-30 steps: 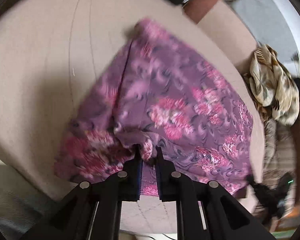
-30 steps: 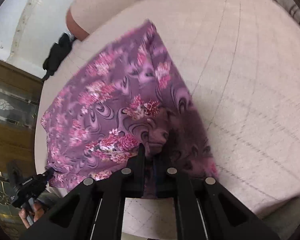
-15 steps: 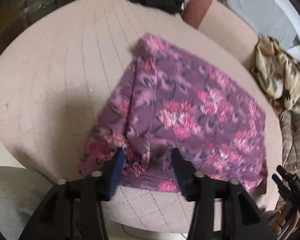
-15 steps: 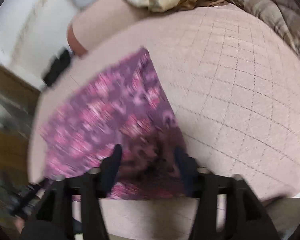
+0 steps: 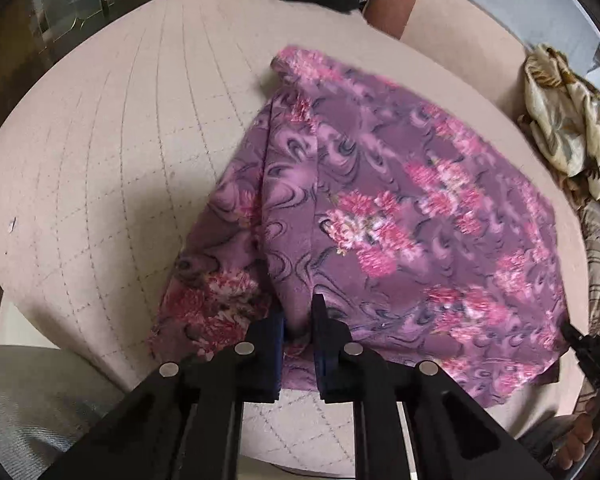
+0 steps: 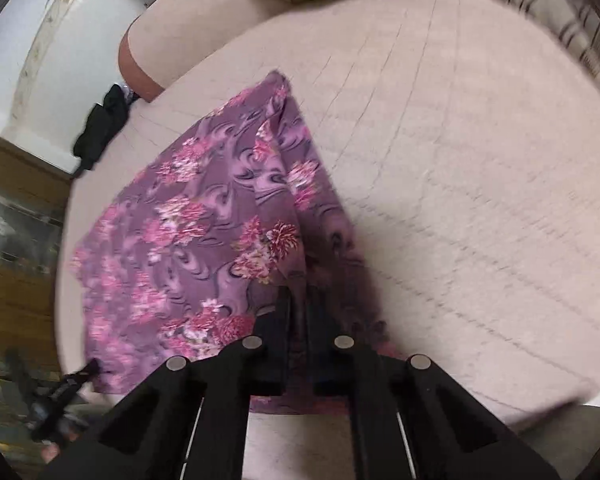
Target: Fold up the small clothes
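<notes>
Pink quilted cushion [image 5: 100, 200] bears purple floral garment [image 5: 380, 200], both grippers' jaws pinching its near hem.

Purple floral garment [image 5: 380, 208] spread flat; near edge bunched

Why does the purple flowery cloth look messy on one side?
The purple floral garment lies mostly flat on the quilted cushion, but its left edge is bunched into folds and ridges, so it sits uneven there.

Quilted beige sofa [image 5: 100, 168], white wall [image 6: 40, 48]
</notes>
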The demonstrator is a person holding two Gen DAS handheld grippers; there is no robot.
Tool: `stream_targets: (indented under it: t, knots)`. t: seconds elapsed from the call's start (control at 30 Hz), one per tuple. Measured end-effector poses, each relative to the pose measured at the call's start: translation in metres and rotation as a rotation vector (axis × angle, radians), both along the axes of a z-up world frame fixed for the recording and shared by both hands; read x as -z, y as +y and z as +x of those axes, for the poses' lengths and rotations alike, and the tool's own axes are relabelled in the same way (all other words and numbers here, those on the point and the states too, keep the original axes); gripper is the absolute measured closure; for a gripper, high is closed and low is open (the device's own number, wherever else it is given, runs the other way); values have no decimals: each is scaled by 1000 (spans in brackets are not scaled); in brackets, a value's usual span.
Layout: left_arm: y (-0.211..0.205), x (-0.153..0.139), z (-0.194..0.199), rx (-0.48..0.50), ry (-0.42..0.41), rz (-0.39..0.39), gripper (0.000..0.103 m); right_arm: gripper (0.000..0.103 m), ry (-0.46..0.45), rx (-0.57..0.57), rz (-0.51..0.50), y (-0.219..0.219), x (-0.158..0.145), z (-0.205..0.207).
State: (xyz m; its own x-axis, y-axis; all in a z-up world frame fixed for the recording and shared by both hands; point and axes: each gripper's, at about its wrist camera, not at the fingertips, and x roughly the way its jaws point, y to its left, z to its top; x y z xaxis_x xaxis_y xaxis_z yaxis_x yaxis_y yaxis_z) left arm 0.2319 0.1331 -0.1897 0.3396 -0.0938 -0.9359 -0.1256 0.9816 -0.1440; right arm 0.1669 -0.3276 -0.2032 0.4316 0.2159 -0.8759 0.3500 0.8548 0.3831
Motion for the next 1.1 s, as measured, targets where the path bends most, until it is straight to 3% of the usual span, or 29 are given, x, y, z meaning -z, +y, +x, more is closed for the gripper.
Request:
stream_targets:
  t: [0.07,0.13,0.2,0.27,0.33,0.4,0.43,0.53,0.63,0.73,0.97,1.03,1.1]
  knots:
    - [-2,7,4,0,21,20,86,96,68,-27,-46,9,18,11]
    - [-3,2,4,9,14,18,79,93,65,-52,-102,16,21,17]
    - [-1,-6,4,-3,1,16,62,76,24,-50,-111,19,8,13]
    - [14,-19,0,-48,-49,-41,49,48,-67,-48,-111,24,-12,3]
    - [30,-27,-3,-108,-79,-75,26,42,-164,-63,-126,31,-34,-7]
    - [47,-30,-1,-173,-88,-96,19,30,-253,-105,-127,44,-55,-15]
    - [50,-29,1,-190,-72,-107,19,24,-288,-126,-111,49,-62,-18]
    - [55,-18,11,-197,-13,-145,19,24,-325,-223,-12,75,-79,-14]
    - [53,-9,26,-170,30,-144,19,24,-310,-288,94,101,-85,-2]
    - [52,13,39,-171,82,-199,18,24,-288,-351,197,135,-85,15]
    - [57,9,35,-152,56,-214,16,24,-217,-447,218,201,-81,64]
    - [49,9,33,-134,58,-173,26,24,-197,-461,228,214,-81,76]
    - [39,10,30,-98,74,-173,28,24,-184,-470,226,226,-81,87]
